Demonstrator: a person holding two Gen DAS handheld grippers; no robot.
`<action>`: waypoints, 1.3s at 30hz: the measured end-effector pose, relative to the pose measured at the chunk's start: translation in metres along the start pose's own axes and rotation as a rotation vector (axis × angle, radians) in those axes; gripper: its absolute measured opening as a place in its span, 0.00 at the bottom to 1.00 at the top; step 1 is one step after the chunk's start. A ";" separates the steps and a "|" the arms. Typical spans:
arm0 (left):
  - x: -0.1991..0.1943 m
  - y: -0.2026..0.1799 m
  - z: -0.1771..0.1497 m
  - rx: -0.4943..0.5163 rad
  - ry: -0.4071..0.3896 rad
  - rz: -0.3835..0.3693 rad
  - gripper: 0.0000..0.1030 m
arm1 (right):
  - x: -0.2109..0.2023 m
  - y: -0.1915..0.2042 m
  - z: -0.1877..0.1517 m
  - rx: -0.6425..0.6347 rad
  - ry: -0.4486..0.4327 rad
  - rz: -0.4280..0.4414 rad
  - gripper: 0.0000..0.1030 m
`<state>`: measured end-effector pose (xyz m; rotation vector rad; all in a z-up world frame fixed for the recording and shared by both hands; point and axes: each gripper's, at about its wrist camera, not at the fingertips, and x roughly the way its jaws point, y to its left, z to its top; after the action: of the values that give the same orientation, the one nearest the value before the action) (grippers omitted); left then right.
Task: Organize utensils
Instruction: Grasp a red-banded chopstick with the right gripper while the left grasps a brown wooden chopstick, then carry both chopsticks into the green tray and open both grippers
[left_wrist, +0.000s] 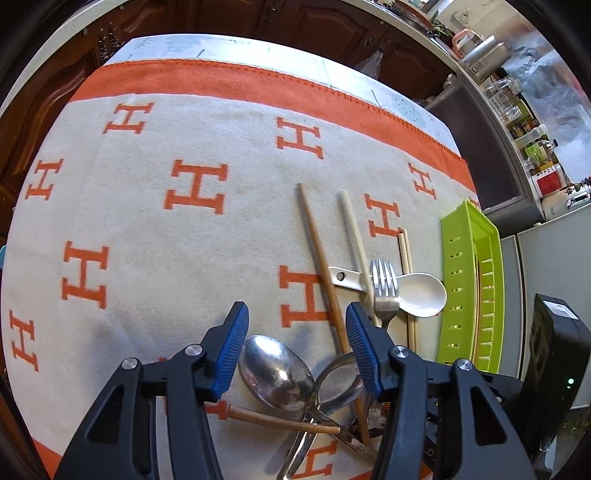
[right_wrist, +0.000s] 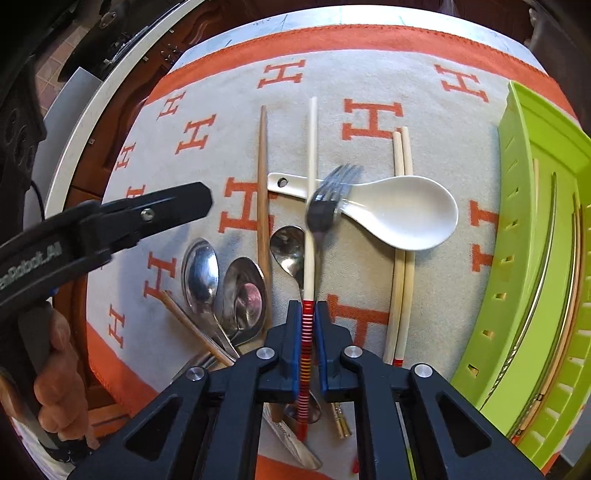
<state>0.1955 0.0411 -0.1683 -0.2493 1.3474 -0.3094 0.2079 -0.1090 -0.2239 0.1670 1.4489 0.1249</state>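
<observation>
My right gripper points down and is shut on the red-striped end of a pale chopstick. That chopstick runs away from me across a white ceramic spoon, and a blurred fork rests over it. My left gripper hangs open above two metal spoons, with a brown chopstick passing under the gap and nothing pressed by its pads. It also shows in the right wrist view as a black finger held by a hand. A green slotted tray stands on the right.
A cream blanket with orange H letters covers the table. A pair of pale chopsticks lies beside the tray, which holds chopsticks and a metal handle. A black box with a green light stands right of the tray. Dark wooden cabinets stand behind.
</observation>
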 end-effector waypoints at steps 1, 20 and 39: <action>0.001 -0.001 0.000 0.003 0.003 0.001 0.52 | -0.002 -0.001 0.000 0.002 -0.009 0.003 0.06; 0.045 -0.028 0.013 -0.003 0.134 0.083 0.27 | -0.059 -0.031 -0.013 0.064 -0.128 0.159 0.05; 0.040 -0.046 0.005 -0.115 0.104 0.129 0.05 | -0.075 -0.082 -0.041 0.130 -0.173 0.244 0.05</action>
<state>0.2043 -0.0162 -0.1877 -0.2439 1.4795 -0.1381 0.1571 -0.2019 -0.1709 0.4508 1.2603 0.2102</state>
